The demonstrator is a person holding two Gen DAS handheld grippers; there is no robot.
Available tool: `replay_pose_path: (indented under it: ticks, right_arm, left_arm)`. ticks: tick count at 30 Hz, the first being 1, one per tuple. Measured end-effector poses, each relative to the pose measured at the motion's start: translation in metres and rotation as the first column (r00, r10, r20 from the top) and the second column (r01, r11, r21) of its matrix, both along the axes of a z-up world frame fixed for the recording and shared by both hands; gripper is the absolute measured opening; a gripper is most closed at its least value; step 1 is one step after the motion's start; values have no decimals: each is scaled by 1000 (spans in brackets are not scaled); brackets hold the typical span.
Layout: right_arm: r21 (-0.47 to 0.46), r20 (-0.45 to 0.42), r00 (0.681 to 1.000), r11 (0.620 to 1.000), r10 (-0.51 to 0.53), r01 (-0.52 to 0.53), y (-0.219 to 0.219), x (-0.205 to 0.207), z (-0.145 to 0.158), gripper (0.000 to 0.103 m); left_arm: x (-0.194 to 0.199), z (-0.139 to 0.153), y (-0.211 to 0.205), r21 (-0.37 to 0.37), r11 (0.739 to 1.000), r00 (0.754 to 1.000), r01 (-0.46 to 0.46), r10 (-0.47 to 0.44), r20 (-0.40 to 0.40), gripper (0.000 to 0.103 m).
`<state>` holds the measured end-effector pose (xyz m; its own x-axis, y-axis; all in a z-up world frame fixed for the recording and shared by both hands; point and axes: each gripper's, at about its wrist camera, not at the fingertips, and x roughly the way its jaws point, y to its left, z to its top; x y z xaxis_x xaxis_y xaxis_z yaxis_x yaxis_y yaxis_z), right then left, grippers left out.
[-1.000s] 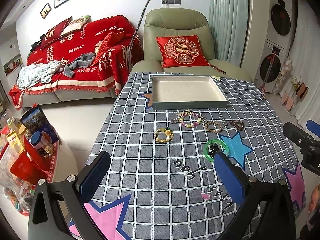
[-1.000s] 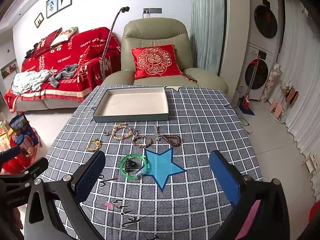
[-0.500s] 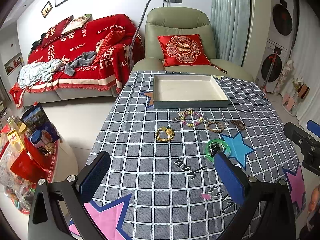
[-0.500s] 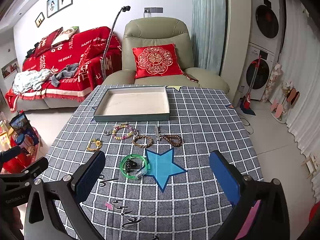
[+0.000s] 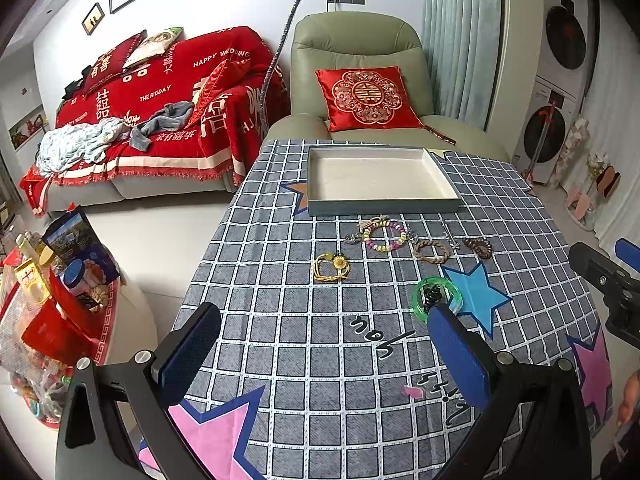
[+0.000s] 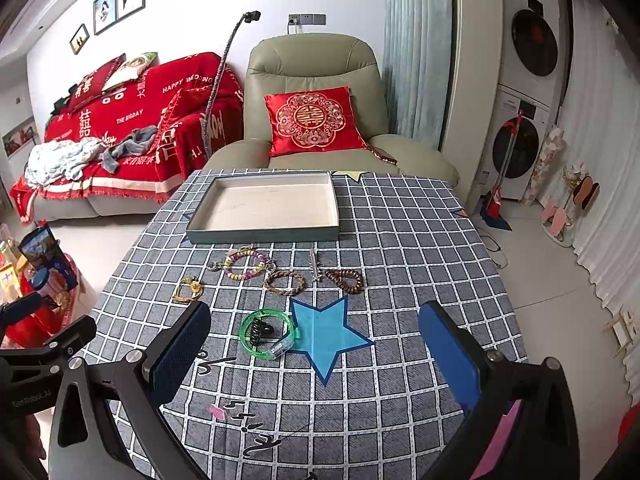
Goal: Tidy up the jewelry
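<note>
A living room with a red-draped sofa (image 5: 160,120) and a grey-green leather armchair (image 6: 316,120) lies behind the counter (image 5: 280,320), which wears a grey woven cloth gridded in white, with flat blue and pink star prints. The armchair stands close against the counter's far edge; bare floor runs along the left side, and the right side opens toward a stacked washer and dryer (image 6: 524,92).

At the far end sits a shallow rectangular tray (image 6: 264,236), grey-walled with a pale matte floor and nothing in it. Just in front of its near wall the jewelry lies in a loose row: a pastel bead bracelet (image 6: 245,264), a braided tan cord bracelet (image 6: 285,281), a small metal clip (image 6: 316,266) and a dark brown coiled band (image 6: 346,279), close together but mostly apart. Further left lies a yellow cord bracelet with a flower charm (image 5: 332,267). Nearer, a translucent green bangle (image 6: 267,334) rings a black spiral hair tie (image 6: 258,329), its rim touching the blue star (image 6: 326,334).

The left gripper (image 5: 320,356) and right gripper (image 6: 316,360) hover over the near cloth, jaws wide and holding nothing, blue textured pads (image 6: 448,360) facing inward. Open cloth lies between them and the jewelry.
</note>
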<state>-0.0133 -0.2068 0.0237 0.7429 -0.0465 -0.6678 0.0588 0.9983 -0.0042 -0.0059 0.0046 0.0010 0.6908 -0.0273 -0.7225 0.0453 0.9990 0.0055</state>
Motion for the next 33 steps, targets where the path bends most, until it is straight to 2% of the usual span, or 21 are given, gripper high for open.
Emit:
replay_pose_path:
  ticks: [33]
  right_arm:
    - [-2, -4, 1000, 1000, 2, -2, -1, 1, -1, 103]
  left_arm:
    - [0, -2, 0, 5, 1000, 1000, 1, -1, -8, 103]
